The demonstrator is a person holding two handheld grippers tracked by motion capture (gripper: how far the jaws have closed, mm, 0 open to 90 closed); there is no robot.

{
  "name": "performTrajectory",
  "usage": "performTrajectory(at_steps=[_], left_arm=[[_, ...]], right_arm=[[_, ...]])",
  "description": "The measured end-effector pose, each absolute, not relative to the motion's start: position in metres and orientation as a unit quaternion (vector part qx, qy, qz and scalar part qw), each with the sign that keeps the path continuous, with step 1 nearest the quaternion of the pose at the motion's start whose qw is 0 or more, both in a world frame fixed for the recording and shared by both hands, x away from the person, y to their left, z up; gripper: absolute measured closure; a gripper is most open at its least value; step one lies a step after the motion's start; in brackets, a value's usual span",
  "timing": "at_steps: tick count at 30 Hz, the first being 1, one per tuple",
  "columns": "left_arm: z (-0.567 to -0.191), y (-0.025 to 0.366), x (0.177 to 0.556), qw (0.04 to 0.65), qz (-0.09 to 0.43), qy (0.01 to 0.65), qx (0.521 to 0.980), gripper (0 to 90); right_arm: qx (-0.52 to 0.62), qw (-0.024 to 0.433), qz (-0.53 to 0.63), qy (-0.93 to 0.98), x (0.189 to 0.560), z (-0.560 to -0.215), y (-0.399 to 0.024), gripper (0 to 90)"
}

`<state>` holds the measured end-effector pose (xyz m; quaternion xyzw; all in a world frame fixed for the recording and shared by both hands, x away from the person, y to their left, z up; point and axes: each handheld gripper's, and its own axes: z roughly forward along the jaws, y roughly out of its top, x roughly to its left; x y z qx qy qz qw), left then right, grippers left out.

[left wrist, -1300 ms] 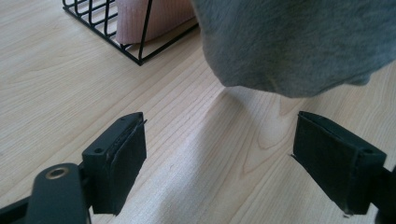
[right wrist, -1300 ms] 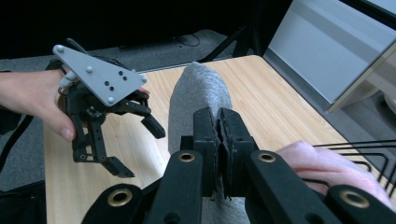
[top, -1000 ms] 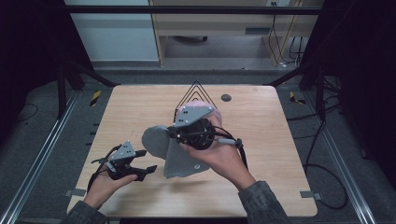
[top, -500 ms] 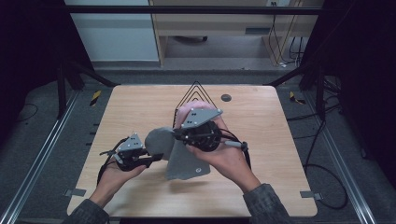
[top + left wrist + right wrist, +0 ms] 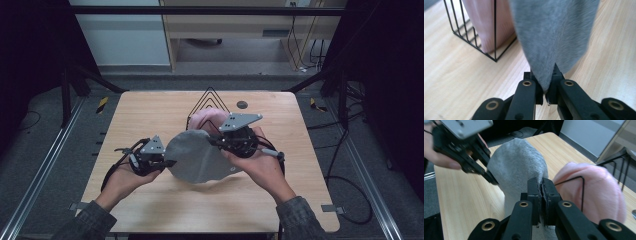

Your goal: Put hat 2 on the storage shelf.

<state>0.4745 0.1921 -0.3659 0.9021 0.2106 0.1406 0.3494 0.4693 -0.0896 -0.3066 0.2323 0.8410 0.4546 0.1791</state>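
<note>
A grey knitted cloth (image 5: 200, 159) hangs stretched between the two grippers above the wooden table (image 5: 150, 115). My left gripper (image 5: 170, 162) has just been closing and its jaws now pinch the cloth's left edge (image 5: 554, 30). In the left gripper view its tips (image 5: 545, 87) clamp the fabric. My right gripper (image 5: 214, 141) is shut on the cloth's other edge (image 5: 516, 162), jaws (image 5: 541, 187) pressed together on it. The left gripper (image 5: 491, 178) shows beyond the cloth in the right gripper view.
A pink knitted hat (image 5: 210, 120) sits in a black wire rack (image 5: 207, 100) at the table's middle back, just behind the cloth (image 5: 596, 192). A small dark round thing (image 5: 242, 104) lies to the right of the rack. Cables trail at the far right.
The left gripper moved up and right, and closed on the grey cloth's left edge. The right gripper carried its edge to the right, and the cloth now hangs off the table.
</note>
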Motion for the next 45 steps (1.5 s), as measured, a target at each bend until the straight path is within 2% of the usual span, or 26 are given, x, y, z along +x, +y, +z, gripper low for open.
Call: performTrajectory(at_steps=[11,17,23,38,45], left_arm=[[-0.29,0.171,0.486,0.355,0.179,0.201,0.895,86.7],[-0.249,0.165,0.498,0.368,0.193,0.199,0.887,86.6],[-0.221,0.167,0.514,0.384,0.202,0.206,0.877,86.7],[-0.183,0.169,0.558,0.42,0.225,0.233,0.848,87.2],[-0.19,0.161,0.585,0.42,0.237,0.245,0.841,87.2]], right_arm=[[0.255,0.213,0.488,0.807,0.474,-0.255,-0.121,86.3],[0.269,0.224,0.51,0.786,0.491,-0.222,-0.134,86.3],[0.28,0.223,0.526,0.771,0.514,-0.204,-0.14,86.2],[0.279,0.254,0.539,0.753,0.557,-0.151,-0.136,86.3],[0.297,0.259,0.54,0.744,0.584,-0.158,-0.138,86.3]])
